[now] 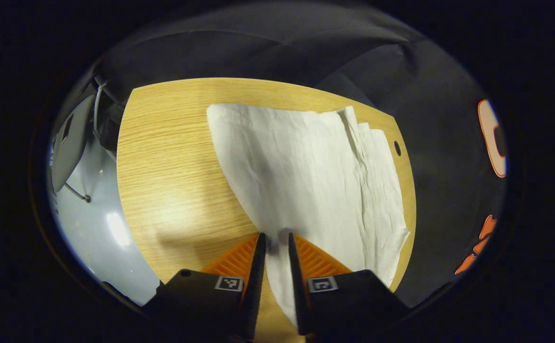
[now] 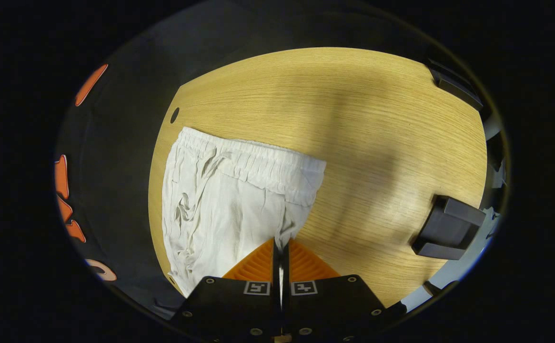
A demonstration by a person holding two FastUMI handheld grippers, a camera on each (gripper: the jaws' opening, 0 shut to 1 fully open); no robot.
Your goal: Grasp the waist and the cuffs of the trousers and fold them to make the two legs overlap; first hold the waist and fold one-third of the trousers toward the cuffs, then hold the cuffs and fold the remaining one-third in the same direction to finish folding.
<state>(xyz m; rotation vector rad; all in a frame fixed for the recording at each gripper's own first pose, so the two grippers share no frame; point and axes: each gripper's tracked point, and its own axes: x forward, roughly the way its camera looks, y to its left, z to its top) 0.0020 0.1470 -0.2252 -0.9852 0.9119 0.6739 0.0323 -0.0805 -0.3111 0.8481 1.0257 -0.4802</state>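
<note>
Trousers (image 1: 306,171) lie on the table (image 1: 172,181), white and creased, and both grippers meet them at their near edges. In the left gripper view the left gripper (image 1: 275,238) has its fingers a little apart, and a narrow tongue of the cloth runs down between them toward the camera; whether the fingers press on it I cannot tell. From that gap the cloth widens away across the wood, its left edge slanting up to a far corner, its right side showing two layers, one leg lying on the other with the edges slightly offset. Beyond the right edge sits a small dark hole (image 1: 397,148) in the table near the rim, and the black cloth wall (image 1: 267,47) rises behind. In the right gripper view the right gripper (image 2: 280,244) has its fingers pressed together on a pinch of the trousers (image 2: 220,205) at their near right edge, a thin sliver of white showing in the seam between them. The cloth spreads up and to the left from there, ending in the gathered elastic waist (image 2: 253,162), which lies flat on the table (image 2: 353,119) along the far side. A dark block (image 2: 449,228) stands at the table's right rim, well apart from the cloth.
</note>
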